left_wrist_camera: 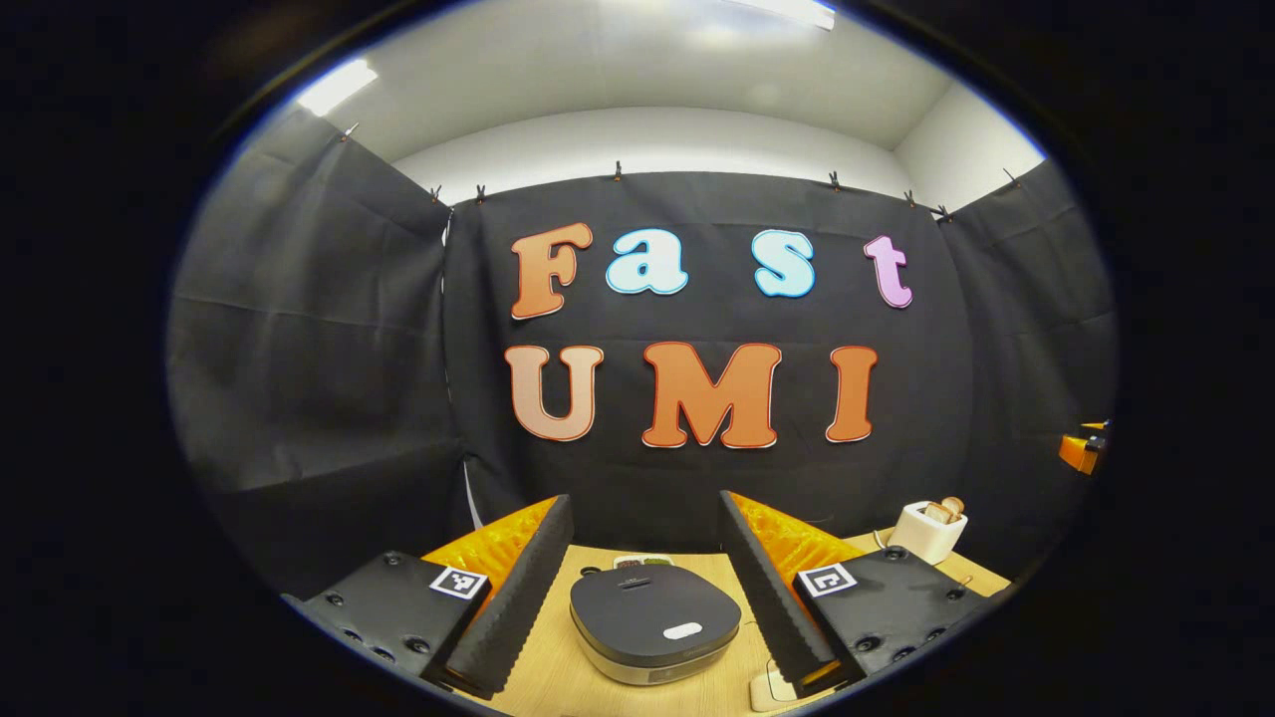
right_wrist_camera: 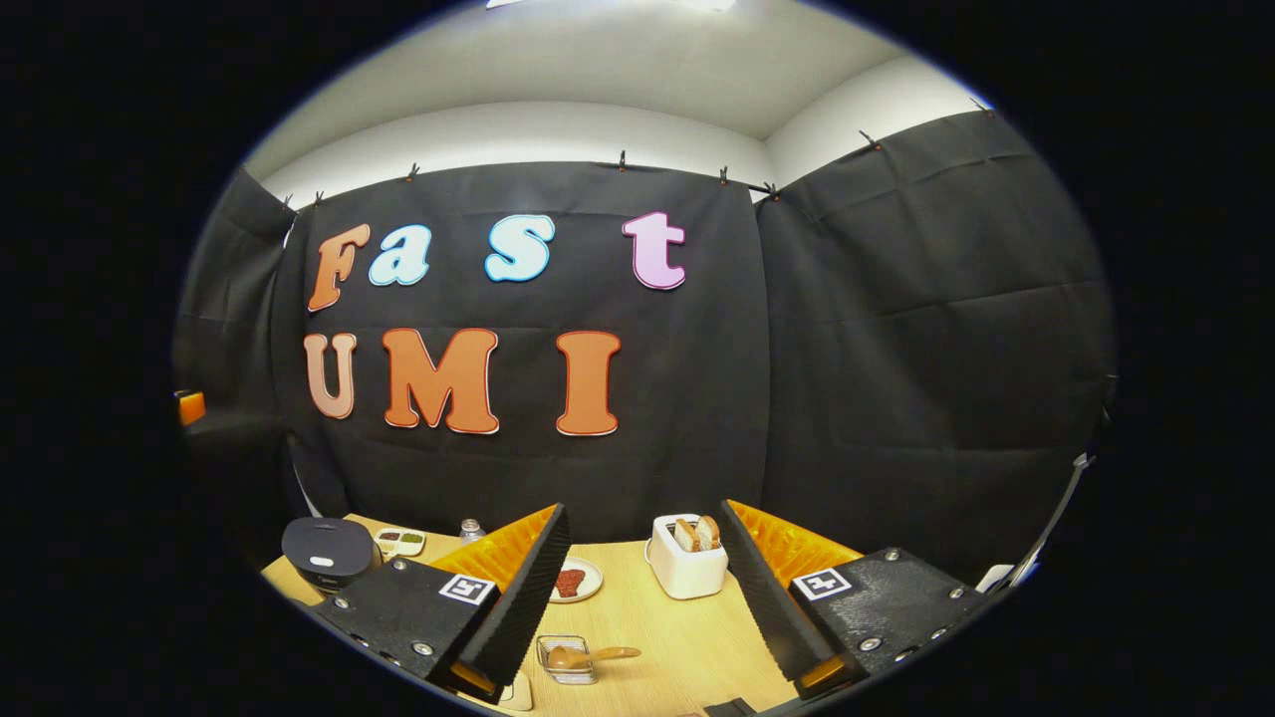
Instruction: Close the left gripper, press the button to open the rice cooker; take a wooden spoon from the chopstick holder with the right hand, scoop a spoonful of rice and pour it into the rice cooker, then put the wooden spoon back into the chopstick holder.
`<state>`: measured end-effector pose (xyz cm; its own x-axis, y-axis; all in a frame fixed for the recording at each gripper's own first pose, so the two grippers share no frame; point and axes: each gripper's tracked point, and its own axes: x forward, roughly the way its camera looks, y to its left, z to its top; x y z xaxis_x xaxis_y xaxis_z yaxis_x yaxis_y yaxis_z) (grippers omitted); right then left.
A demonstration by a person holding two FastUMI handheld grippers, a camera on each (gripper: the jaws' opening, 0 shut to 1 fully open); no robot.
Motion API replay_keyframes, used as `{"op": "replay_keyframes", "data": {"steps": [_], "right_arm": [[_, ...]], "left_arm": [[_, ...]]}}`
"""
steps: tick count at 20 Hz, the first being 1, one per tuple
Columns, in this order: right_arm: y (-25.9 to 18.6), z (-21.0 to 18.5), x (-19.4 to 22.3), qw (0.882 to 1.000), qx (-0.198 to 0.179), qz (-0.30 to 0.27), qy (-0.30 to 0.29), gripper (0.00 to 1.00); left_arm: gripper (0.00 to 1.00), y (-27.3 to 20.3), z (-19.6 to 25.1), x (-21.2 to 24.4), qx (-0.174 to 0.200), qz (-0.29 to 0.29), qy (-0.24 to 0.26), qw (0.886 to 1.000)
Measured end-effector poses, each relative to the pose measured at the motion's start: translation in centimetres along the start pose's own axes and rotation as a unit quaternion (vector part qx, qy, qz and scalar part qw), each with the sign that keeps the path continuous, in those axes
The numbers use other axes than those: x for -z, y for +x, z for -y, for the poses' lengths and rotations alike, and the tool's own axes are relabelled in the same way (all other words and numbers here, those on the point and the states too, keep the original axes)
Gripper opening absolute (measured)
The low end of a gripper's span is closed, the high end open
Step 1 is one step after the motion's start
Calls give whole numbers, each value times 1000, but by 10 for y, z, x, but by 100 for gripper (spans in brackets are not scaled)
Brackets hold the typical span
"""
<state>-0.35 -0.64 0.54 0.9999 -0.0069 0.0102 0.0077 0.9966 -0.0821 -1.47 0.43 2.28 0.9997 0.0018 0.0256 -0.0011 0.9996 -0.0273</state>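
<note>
Hovering wide open and empty, the left claw (left_wrist_camera: pixel 645 588) frames the shut rice cooker (left_wrist_camera: pixel 654 622) to line up the press; the right claw (right_wrist_camera: pixel 642 588), likewise spread and empty, faces the wooden spoon (right_wrist_camera: pixel 588 655).

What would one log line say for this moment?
left hand-held gripper: open, above dark round rice cooker, lid shut | right hand-held gripper: open, empty | wooden spoon: untouched
</note>
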Motion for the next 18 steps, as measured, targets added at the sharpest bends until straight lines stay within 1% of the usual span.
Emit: {"op": "replay_keyframes", "data": {"steps": [1, 3, 4, 6, 7, 8, 9, 10, 11, 12, 13, 14, 15, 17, 18], "right_arm": [[-1, -1, -1, 1000, -2, 1, 1, 93], [-3, -1, -1, 1000, -2, 2, 1, 93], [-3, -1, 0, 1000, -3, 2, 1, 98], [-4, -2, 1, 1000, -4, -1, 0, 98], [-5, -2, 2, 1000, -5, -3, -1, 98], [-5, -3, 3, 1000, -6, -3, -2, 98], [-5, -2, 3, 1000, -5, -3, -2, 98], [-5, -2, 4, 1000, -5, -4, -4, 93], [-5, -1, 5, 1000, -4, -5, -4, 98], [-5, -1, 5, 1000, -3, -6, -5, 98], [-4, -1, 5, 1000, -4, -6, -5, 93], [-3, -1, 5, 1000, -3, -6, -4, 98], [-3, -1, 5, 1000, -4, -7, -3, 93], [-3, -2, 7, 1000, -4, -8, -1, 93], [-2, -2, 8, 1000, -4, -9, 0, 93]], "left_arm": [[98, -2, 0, 1, 1, -2, 0, 1000], [88, -5, -2, 1, 2, -2, 1, 1000], [83, -6, -4, 0, 0, -1, 3, 1000], [74, -5, -8, 4, -4, -3, 6, 1000], [65, -6, -8, 3, -6, -8, 5, 1000], [57, -4, -6, 4, 5, -13, -1, 1000], [46, -9, -4, 10, -2, -14, -4, 1000], [34, -10, -7, 4, -8, -4, -12, 1000], [6, -6, -9, 2, 1, -5, -17, 1000], [6, -7, -10, 5, 1, -14, -14, 1000], [5, -5, -6, 11, 4, -22, -9, 1000], [5, 0, -5, 14, 7, -30, -7, 999], [6, 3, -2, 19, 15, -38, -8, 999], [2, 8, 3, 31, 24, -51, -6, 998], [4, 12, 5, 37, 29, -58, -4, 998]]}}
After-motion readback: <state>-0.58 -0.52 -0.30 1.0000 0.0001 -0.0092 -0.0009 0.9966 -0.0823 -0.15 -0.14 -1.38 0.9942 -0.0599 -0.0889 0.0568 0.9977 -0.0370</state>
